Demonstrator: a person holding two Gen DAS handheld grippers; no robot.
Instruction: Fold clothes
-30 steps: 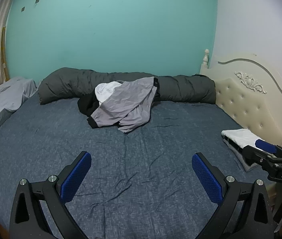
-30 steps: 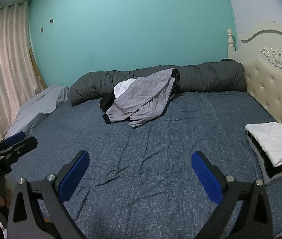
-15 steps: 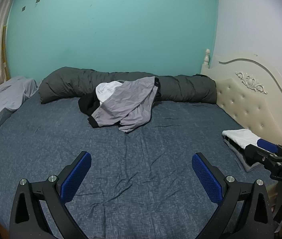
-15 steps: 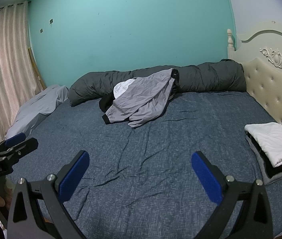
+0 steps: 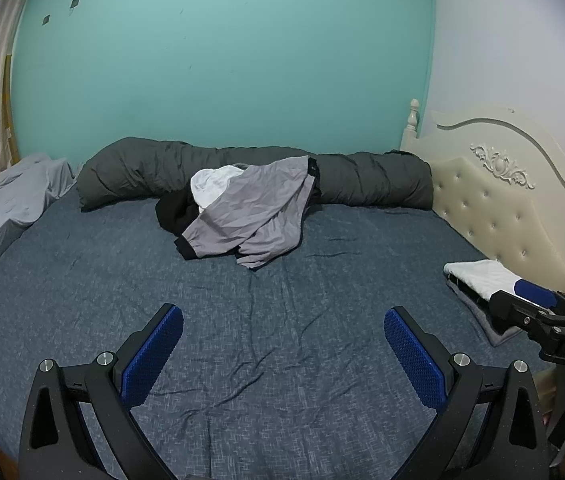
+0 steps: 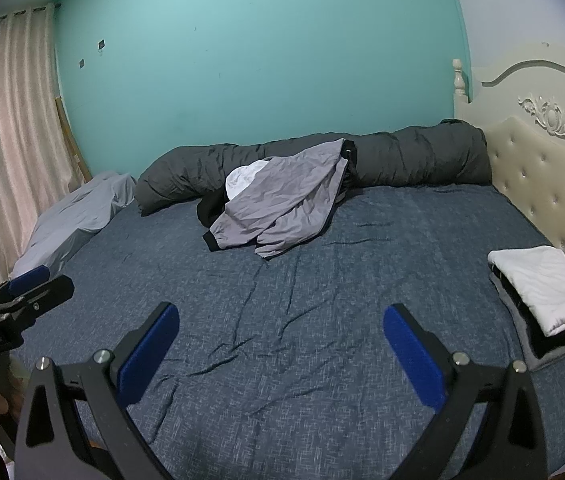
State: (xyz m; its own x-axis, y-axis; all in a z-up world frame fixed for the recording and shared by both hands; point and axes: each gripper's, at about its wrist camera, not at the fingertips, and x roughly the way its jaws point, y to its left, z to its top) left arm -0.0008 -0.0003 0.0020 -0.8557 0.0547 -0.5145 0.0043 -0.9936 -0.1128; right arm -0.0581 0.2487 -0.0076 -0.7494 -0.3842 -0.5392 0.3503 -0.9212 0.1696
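A heap of unfolded clothes lies at the far middle of the bed: a grey jacket [image 5: 254,216] [image 6: 290,204] on top, a white garment [image 5: 210,184] [image 6: 244,178] and a black one [image 5: 174,212] under it. A folded stack topped by a white shirt [image 5: 478,276] [image 6: 542,284] sits by the headboard at right. My left gripper [image 5: 282,356] is open above the near bedsheet, holding nothing. My right gripper [image 6: 280,354] is open too, also over bare sheet. Each gripper shows at the edge of the other's view.
The dark blue bedsheet [image 5: 282,300] [image 6: 402,248] covers the bed. A rolled dark grey duvet [image 5: 362,180] [image 6: 422,152] runs along the teal wall. A light grey pillow [image 5: 2,208] [image 6: 78,216] lies far left. The cream tufted headboard [image 5: 502,208] [image 6: 550,184] bounds the right side; a curtain [image 6: 6,140] hangs left.
Both views have shifted only slightly; the left one drifted a little so the right gripper sits lower at its edge. The clothes have not moved and both grippers stay open.
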